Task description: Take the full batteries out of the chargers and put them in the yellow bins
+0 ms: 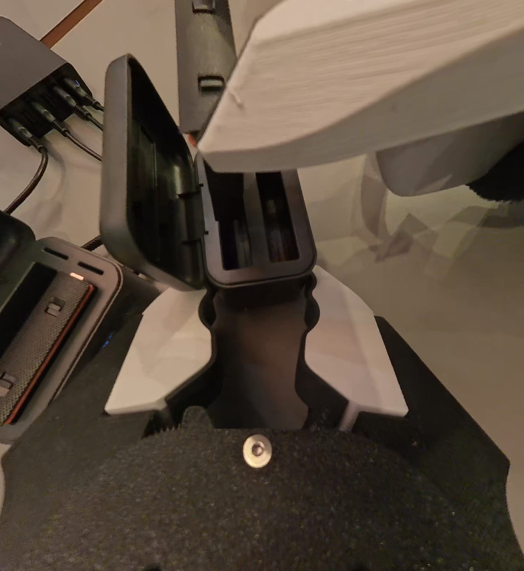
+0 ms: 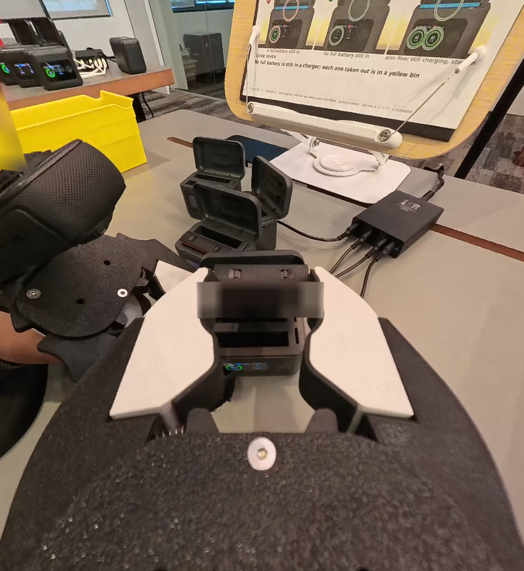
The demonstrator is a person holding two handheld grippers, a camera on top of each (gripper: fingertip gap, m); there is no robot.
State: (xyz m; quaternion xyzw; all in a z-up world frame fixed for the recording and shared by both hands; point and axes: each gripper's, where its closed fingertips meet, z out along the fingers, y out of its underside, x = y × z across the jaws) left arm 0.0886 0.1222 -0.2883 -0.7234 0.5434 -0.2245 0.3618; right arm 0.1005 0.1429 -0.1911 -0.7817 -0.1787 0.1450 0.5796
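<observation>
My left gripper (image 1: 259,296) is shut on the body of a black charger (image 1: 260,268) with its lid (image 1: 143,173) open; both slots look dark and empty. The same charger (image 2: 254,355) sits below my right gripper (image 2: 259,273), which is shut on a black textured battery (image 2: 257,275) held just above the slots. That battery (image 1: 205,61) shows at the top of the left wrist view beside a white right finger (image 1: 347,77). The left gripper (image 2: 149,278) reaches the charger from the left. A yellow bin (image 2: 78,129) stands at the far left.
A neighbouring open charger (image 1: 38,340) holds a red-edged battery; it also shows in the right wrist view (image 2: 220,222), with another open charger (image 2: 211,179) behind. A black power hub (image 2: 399,222) with cables lies to the right. An instruction board on a white stand (image 2: 341,173) stands behind. The gap from one gripper's tips to the other's is roughly 10 centimeters.
</observation>
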